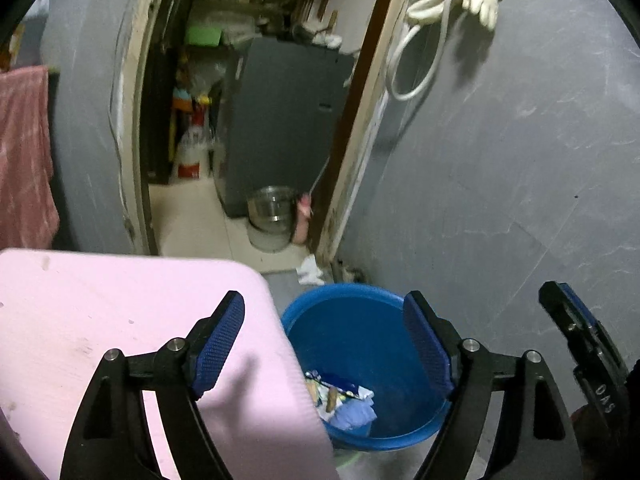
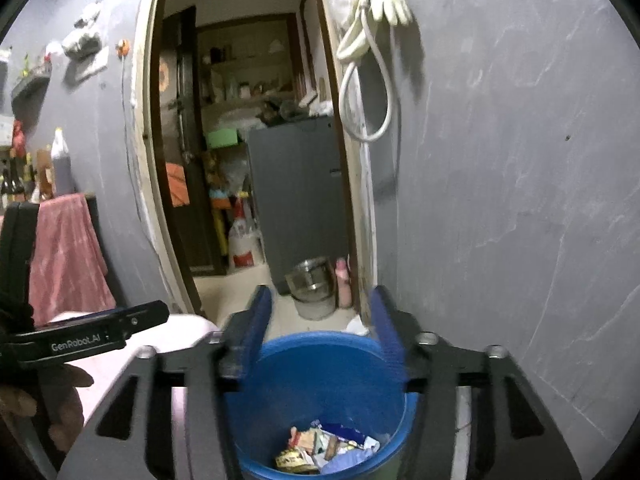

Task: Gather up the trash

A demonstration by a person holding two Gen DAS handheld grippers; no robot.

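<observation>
Trash (image 2: 326,450), a heap of crumpled wrappers and paper scraps, lies at the bottom of the blue bin (image 1: 344,300), which stands on the floor against the grey wall (image 1: 500,160), just beside the edge of the pink table (image 1: 100,320). The task looks well along: that much is already in the bin, but a white crumpled scrap (image 1: 310,270) lies on the floor beyond the bin's far rim, near the doorframe (image 1: 356,128), and probably needs collecting. The heap has no clear long axis; the bin stands upright, mouth up. The left gripper (image 1: 324,344) hangs over the table's edge and the bin, jaws wide apart, holding nothing. The right gripper (image 2: 320,336) hangs above the bin's mouth, also spread and empty. Through the doorway a steel pot (image 1: 270,208) sits on the floor.
</observation>
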